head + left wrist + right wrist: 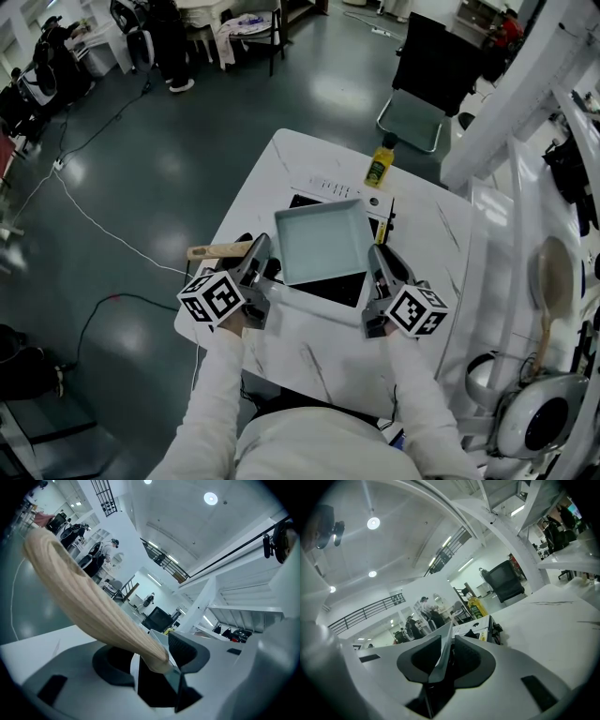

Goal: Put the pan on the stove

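My right gripper (445,660) pinches the stiff pan (322,242) by its thin, slippery rim; my left gripper (150,660) gapes loose around its wooden handle (93,606), the surer hold.

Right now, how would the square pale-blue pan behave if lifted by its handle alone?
Probably stiff: the square pale-blue pan has a thin straight rim in the right gripper. Likely to dip away from its long wooden handle. Seemingly light: shallow walls.

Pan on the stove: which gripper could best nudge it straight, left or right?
Right, probably. The right gripper pinches the rim of the pan, so it could move it at once. The left gripper stands open around the wooden handle, not squeezing it.
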`<state>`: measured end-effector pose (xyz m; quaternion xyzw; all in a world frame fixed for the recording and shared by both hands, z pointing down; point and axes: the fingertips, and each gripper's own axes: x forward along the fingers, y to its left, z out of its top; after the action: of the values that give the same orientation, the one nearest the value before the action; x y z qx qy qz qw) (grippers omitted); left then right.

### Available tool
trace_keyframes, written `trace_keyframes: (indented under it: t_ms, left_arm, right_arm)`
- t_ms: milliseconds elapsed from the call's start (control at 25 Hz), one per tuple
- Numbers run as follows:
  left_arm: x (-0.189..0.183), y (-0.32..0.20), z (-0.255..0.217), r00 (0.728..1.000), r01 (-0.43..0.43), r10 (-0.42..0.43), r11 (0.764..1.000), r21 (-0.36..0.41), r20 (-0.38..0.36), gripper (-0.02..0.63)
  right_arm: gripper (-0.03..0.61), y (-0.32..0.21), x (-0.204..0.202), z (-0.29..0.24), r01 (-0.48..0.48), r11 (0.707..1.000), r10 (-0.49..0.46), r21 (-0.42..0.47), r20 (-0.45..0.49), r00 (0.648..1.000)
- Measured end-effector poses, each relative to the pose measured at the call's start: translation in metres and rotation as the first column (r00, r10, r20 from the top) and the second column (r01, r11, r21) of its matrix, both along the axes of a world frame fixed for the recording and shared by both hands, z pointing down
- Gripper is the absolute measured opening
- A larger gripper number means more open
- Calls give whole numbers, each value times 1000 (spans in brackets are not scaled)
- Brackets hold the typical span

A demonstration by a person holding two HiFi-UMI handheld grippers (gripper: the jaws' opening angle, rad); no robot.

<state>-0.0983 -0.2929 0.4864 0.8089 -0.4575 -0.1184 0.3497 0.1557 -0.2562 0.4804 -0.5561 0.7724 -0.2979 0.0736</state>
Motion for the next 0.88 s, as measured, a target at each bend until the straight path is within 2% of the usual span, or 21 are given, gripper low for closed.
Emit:
trace_keyframes:
  t_ms: [200,560,760,880]
  left_arm:
    - [-3,9,2,999,5,-4,1000,-8,39,225]
    - [-10,36,11,998,22,-20,999,-39,52,235]
    - [-12,53,8,998,34,-32,999,-39,58,235]
    - [-13,60,7,996,34,-32,999,-30,89,235]
  right_arm:
    - [100,5,-2,-2,6,1000,-6,2,-20,1000]
    - [100,19,-3,-5,10,1000,-9,5,-46,999]
    - [100,30,-6,-8,8,1000,-8,8,-66,998]
    - [100,38,-6,-10,2,1000,-1,13,-90,996]
